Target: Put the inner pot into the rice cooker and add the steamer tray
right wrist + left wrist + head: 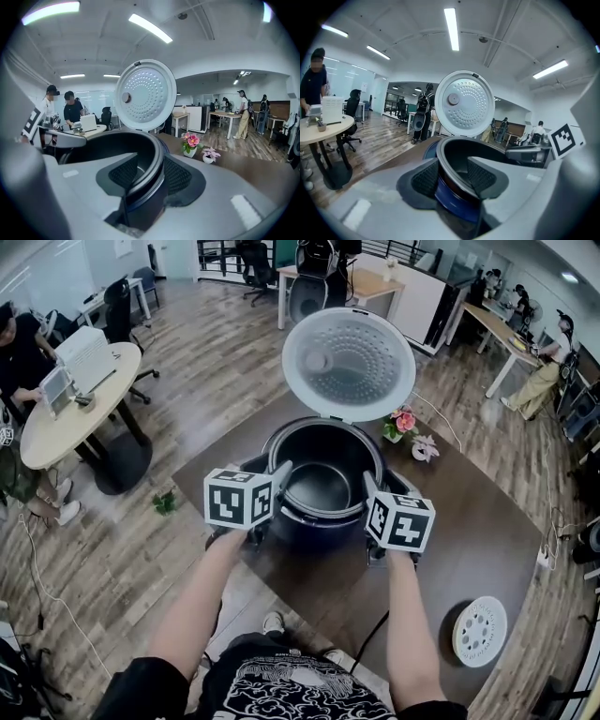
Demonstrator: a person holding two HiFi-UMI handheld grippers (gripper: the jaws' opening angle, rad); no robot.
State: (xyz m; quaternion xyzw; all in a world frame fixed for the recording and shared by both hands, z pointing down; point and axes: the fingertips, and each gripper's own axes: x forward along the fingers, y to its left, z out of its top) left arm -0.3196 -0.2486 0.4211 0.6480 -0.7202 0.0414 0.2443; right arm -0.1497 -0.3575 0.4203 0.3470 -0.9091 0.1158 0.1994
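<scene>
The dark blue rice cooker (309, 531) stands on the brown table (478, 531) with its round lid (349, 362) swung up. The black inner pot (322, 486) sits inside it. My left gripper (278, 476) straddles the pot's left rim, one pad outside and one inside. My right gripper (368, 487) straddles the right rim the same way. In the left gripper view the rim (445, 161) passes between the pads of that gripper (453, 178) with a gap showing. The right gripper (151, 176) also has slack around the rim (157, 164). The white perforated steamer tray (480, 631) lies flat at the table's near right.
Two small flower pots, pink (401, 423) and pale (424, 448), stand just right of the cooker. A black cable (370, 638) runs off the table's near edge. A round table (56, 427) with a seated person is on the left.
</scene>
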